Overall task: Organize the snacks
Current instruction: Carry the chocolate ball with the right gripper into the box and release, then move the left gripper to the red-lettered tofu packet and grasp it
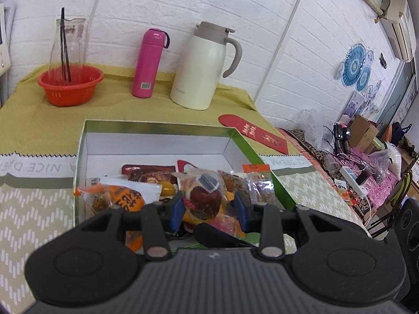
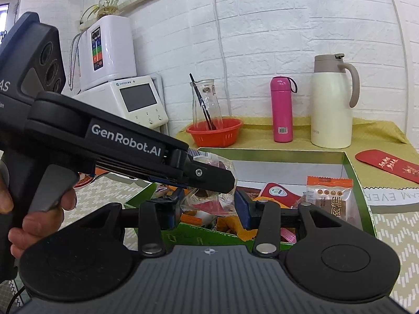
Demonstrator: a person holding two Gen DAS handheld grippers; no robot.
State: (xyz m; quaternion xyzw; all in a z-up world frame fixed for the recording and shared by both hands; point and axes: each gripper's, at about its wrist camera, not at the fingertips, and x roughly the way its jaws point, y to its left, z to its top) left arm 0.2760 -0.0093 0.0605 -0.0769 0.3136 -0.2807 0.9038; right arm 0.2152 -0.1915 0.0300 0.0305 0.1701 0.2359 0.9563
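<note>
The left gripper (image 1: pixel 208 206) is clenched on a clear-wrapped snack packet (image 1: pixel 203 197) holding a dark round pastry, its blue pads pressing the wrapper from both sides, and the packet hangs above the open green-sided box (image 1: pixel 246 146) that spreads out ahead of and below the fingers. Under the packet, inside the box, lie more wrapped snacks: an orange packet (image 1: pixel 123 196) down to the left of the gripper and a small brown-and-orange packet (image 1: pixel 259 180) just to its right. Beyond the box, farther ahead on the yellow-green tablecloth (image 1: pixel 31 120), stand a red colander (image 1: pixel 70 83) with a glass carafe in it, a pink flask (image 1: pixel 149 62) and a cream thermos jug (image 1: pixel 201 65), and a red envelope (image 1: pixel 254 133) lies off to the front right. In the right wrist view the right gripper (image 2: pixel 207 205) has its jaws spread wide, not pressing on anything, and sits at the near edge of the same box. The left gripper (image 2: pixel 209 175) crosses in front of it from the left, held by a hand (image 2: pixel 42 217), with the clear packet (image 2: pixel 214 180) drooping between the right gripper's blue pads without being squeezed by them. A tall orange-topped snack packet (image 2: pixel 332 196) stands in the box ahead and to the right.
</note>
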